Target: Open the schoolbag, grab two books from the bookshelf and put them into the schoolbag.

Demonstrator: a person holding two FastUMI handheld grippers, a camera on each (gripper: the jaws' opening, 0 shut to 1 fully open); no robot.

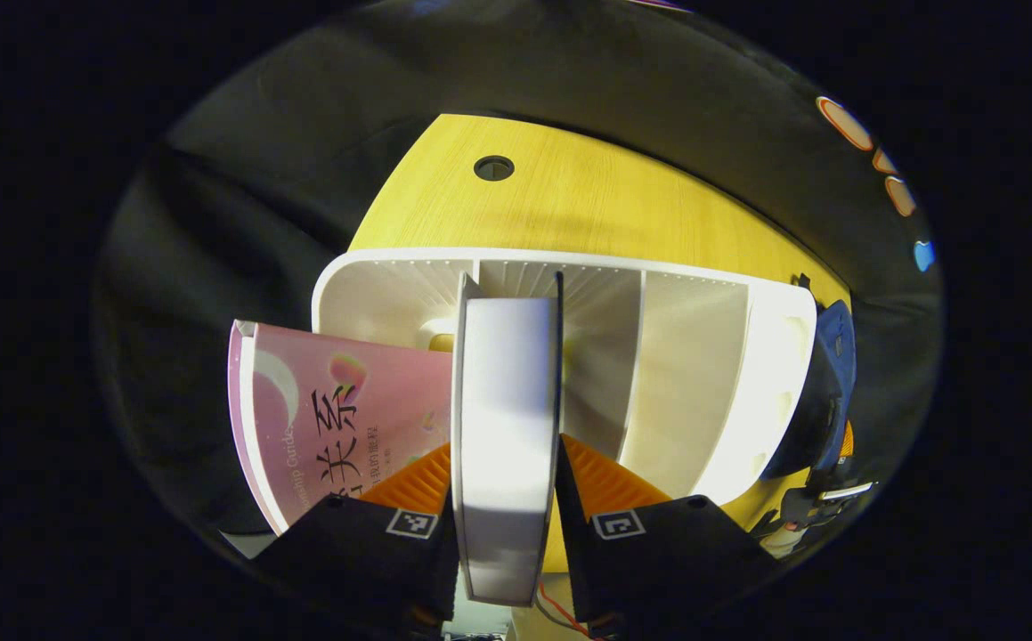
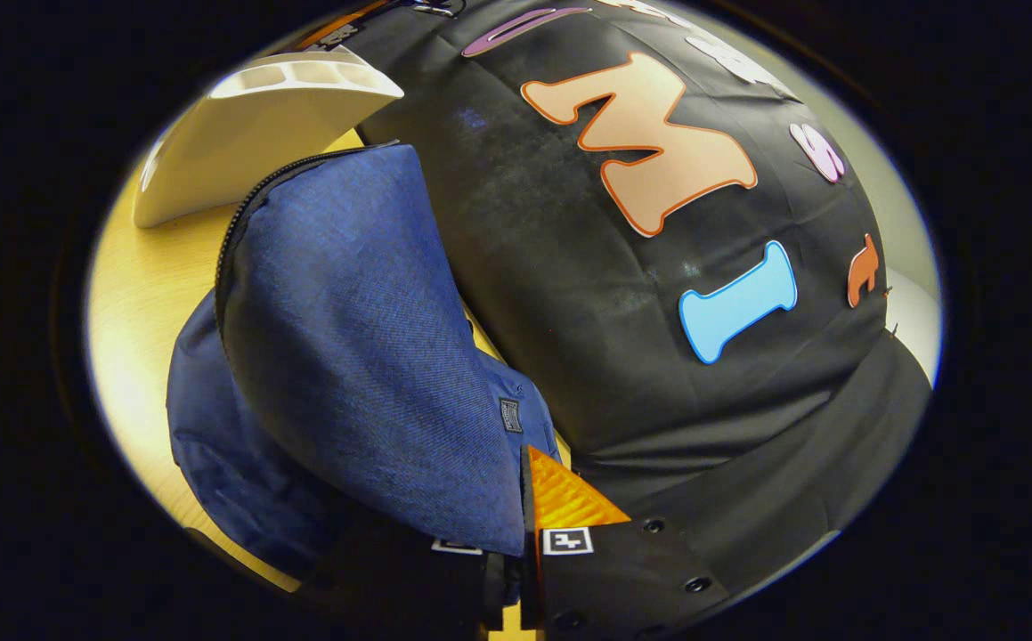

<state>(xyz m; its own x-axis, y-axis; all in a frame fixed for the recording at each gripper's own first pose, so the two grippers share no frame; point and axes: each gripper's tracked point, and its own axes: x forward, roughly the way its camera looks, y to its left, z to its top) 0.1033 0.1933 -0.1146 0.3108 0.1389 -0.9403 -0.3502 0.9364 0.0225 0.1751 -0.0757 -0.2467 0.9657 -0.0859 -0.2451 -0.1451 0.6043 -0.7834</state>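
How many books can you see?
2. A white book is pinched between the left gripper's fingers, in front of the shelf. A pink book leans beside it. More may be hidden.

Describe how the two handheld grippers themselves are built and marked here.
The left gripper has two dark, blocky finger mounts, each bearing a square black-and-white tag, with ribbed wedge-shaped pads and thin wires beneath. The right gripper shows the same dark body, square tags, screw heads and a ribbed wedge pad.
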